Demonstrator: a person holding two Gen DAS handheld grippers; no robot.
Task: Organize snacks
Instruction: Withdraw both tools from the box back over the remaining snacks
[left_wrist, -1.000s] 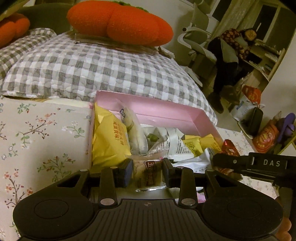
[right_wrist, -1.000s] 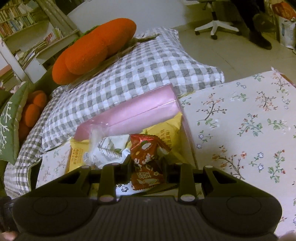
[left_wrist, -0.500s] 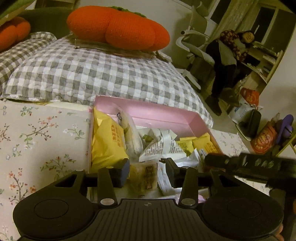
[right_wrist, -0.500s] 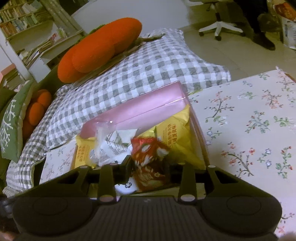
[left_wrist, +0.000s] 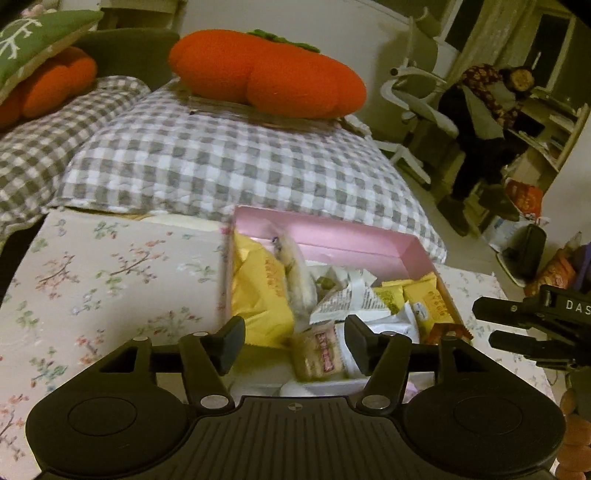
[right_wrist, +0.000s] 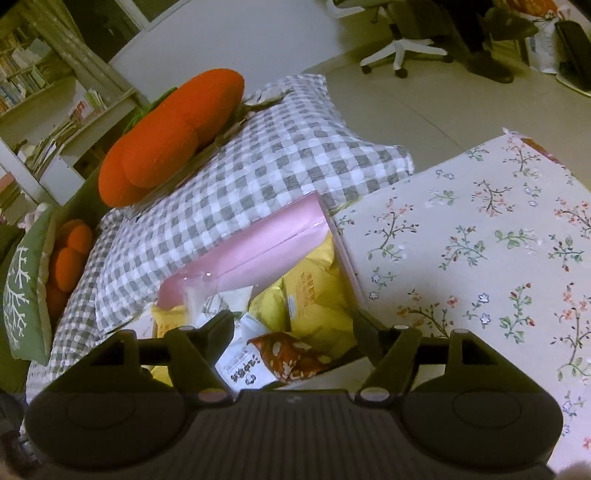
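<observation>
Both the left gripper (left_wrist: 294, 341) and the right gripper (right_wrist: 293, 332), fingers spread wide and holding nothing, hover at lower centre of frame above the snack-filled pink box (left_wrist: 332, 240).

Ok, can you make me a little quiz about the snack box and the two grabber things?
1. True or false: the left gripper has its fingers open.
2. What lies between the right gripper fingers: A) red-brown snack packet B) a spoon C) a banana?
3. Fill in: the snacks sit in a ____ cardboard box.

Key: 1 true. 2 A; it lies loose in the box, not gripped. 3 pink.
</observation>
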